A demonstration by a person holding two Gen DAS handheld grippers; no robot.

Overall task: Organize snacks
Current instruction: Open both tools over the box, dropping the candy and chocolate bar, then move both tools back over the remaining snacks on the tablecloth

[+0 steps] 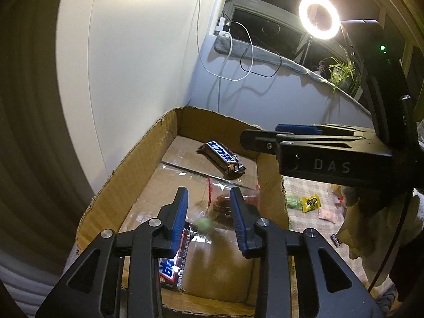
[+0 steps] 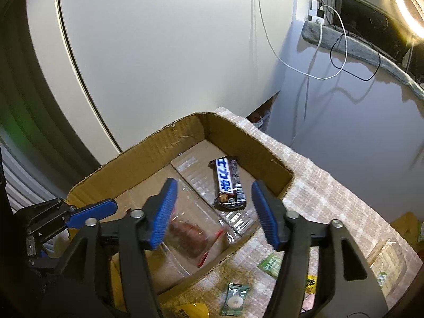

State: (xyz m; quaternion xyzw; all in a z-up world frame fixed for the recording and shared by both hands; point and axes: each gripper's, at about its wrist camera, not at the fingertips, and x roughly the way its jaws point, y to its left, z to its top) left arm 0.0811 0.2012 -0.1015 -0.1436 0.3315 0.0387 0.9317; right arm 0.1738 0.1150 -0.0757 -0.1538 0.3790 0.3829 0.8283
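Observation:
An open cardboard box (image 1: 137,167) (image 2: 148,148) holds a brown and blue snack bar (image 1: 222,157) (image 2: 228,184), a clear bag with a brown pastry (image 1: 225,201) (image 2: 189,237) and a second bar (image 1: 175,262) near its front wall. A small blurred green candy (image 1: 203,224) is in the air between the pads of my left gripper (image 1: 209,217), which is open above the box. My right gripper (image 2: 214,212) is open and empty over the box's right side; it also shows in the left wrist view (image 1: 285,132).
The box stands on a checked cloth (image 2: 312,180) by a white wall. Loose snacks lie on the cloth right of the box: green packets (image 2: 270,263) (image 1: 294,201), a yellow packet (image 1: 311,202), a mint candy (image 2: 234,300). A ring light (image 1: 319,17) stands behind.

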